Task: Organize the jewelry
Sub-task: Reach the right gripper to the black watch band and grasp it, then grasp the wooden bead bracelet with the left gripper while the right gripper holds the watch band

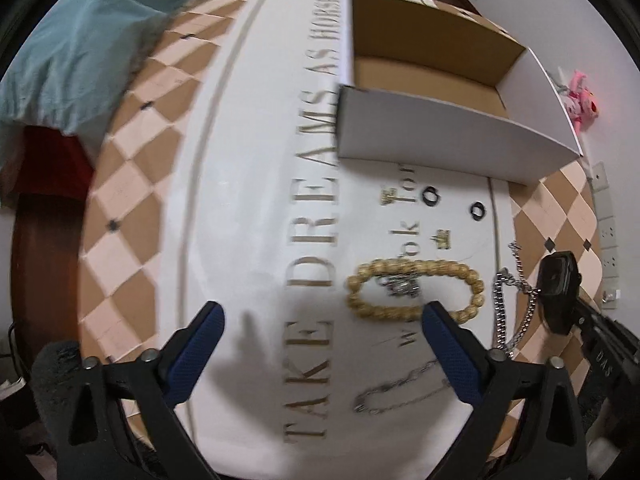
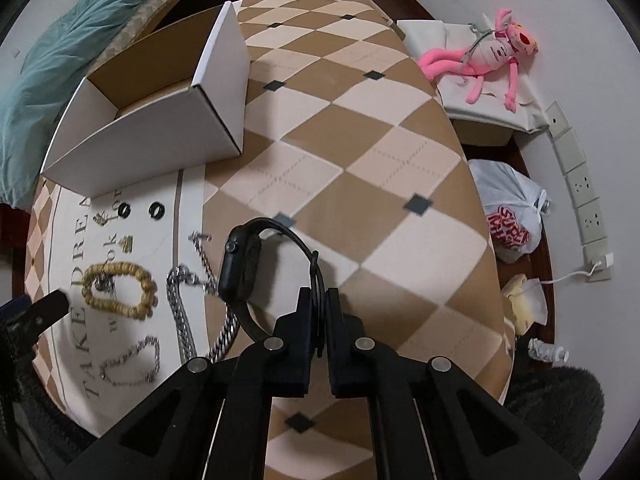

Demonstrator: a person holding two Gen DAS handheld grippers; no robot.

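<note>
My right gripper point(image 2: 319, 298) is shut on the strap of a black watch point(image 2: 240, 268) and holds it just above the table; the watch also shows in the left wrist view point(image 1: 558, 288). My left gripper point(image 1: 322, 314) is open and empty, close in front of a gold bead bracelet point(image 1: 416, 292), which also shows in the right wrist view point(image 2: 120, 290). A thick silver chain point(image 1: 516, 312) and a thin silver chain point(image 1: 400, 390) lie beside it. Two black rings point(image 1: 430, 195) and two small gold pieces point(image 1: 440, 238) lie nearer an open white cardboard box point(image 1: 440, 140).
The table has a checkered cloth point(image 2: 360, 140) with a white printed centre point(image 1: 260, 200). A teal cloth point(image 1: 80, 52) lies at the far left. A pink plush toy point(image 2: 484, 56), a plastic bag point(image 2: 508, 212) and wall sockets point(image 2: 580, 184) are off the right side.
</note>
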